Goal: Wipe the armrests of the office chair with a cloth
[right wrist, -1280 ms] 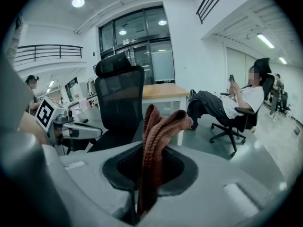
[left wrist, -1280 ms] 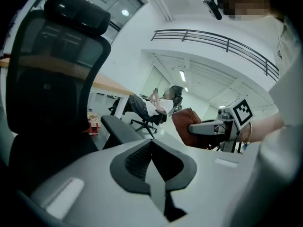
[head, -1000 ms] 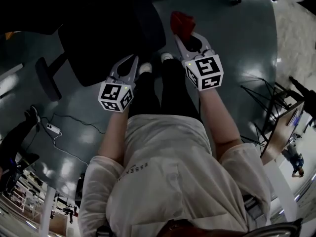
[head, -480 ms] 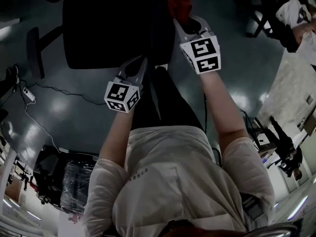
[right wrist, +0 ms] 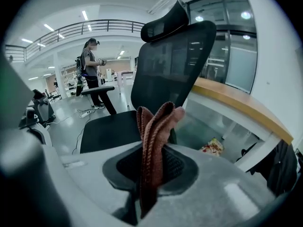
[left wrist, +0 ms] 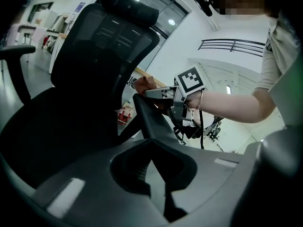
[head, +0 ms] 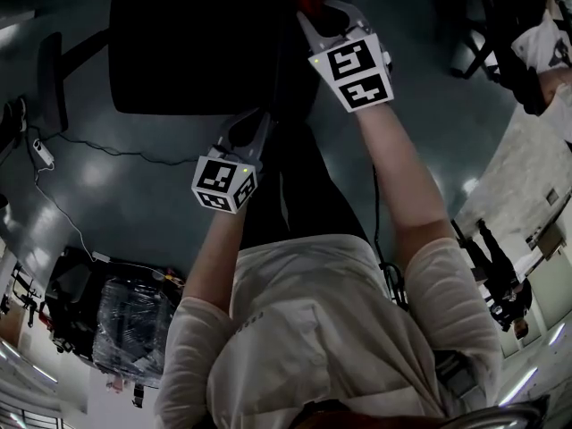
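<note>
A black office chair [head: 192,47] stands in front of me, its mesh back [right wrist: 170,60] in the right gripper view. My right gripper [head: 317,7] is shut on a folded red-brown cloth [right wrist: 154,131]. In the left gripper view the cloth [left wrist: 144,84] rests on the far end of the near armrest [left wrist: 147,119], with the right gripper [left wrist: 156,92] behind it. My left gripper [head: 250,121] sits at the near end of that armrest. The dark bar runs in between its jaws, which look closed on it.
The chair's other armrest [head: 52,79] sticks out at the left. Cables and a power strip [head: 40,155] lie on the floor. A wrapped bundle [head: 134,315] sits at lower left. A person [right wrist: 90,65] stands beyond the chair, and a wooden counter [right wrist: 236,103] runs at right.
The right gripper has carried the cloth forward onto the chair's near armrest. The left gripper has come up to the armrest's near end and its jaws have narrowed.
</note>
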### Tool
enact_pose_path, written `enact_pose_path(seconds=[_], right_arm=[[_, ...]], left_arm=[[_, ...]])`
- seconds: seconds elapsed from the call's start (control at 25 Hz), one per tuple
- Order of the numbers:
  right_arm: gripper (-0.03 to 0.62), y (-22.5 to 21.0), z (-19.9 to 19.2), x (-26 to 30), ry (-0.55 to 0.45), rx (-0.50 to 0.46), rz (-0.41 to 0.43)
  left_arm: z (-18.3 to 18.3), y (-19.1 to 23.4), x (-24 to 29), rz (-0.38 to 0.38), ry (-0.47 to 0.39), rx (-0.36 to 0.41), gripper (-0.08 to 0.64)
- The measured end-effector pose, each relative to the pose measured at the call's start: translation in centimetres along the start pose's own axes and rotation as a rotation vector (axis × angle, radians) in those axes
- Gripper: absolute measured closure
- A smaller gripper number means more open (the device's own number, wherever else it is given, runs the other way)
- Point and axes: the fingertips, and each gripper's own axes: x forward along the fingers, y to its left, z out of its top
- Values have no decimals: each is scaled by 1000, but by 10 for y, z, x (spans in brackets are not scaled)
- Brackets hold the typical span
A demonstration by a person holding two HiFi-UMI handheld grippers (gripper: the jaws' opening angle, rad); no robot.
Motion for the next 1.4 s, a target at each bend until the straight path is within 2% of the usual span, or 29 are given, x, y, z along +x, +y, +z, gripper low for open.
enact_pose_path(seconds=[0.16, 0.32, 0.44, 0.6, 0.84, 1.16, 1.4], right_arm=[[545, 8, 3, 1, -1, -25, 10], [545, 36, 3, -4, 28, -66, 78], [545, 60, -3, -12, 33, -53, 118], [545, 87, -15, -28, 24, -32, 128], [545, 127, -33, -49, 11, 52, 115], [545, 182, -58, -79, 8, 115, 90], [545, 212, -85, -100, 74, 228, 125]], left_arm=[[0, 0, -1, -23, 11, 11, 543], [0, 3, -11, -31, 25, 24, 543], [-4, 7, -17, -38, 39, 35, 543], [-11, 1, -23, -66, 44, 51, 543], [-18, 0, -35, -78, 33, 68, 543], [-30, 0, -67, -79, 17, 93, 543], [-43, 3, -81, -59, 22, 73, 543]])
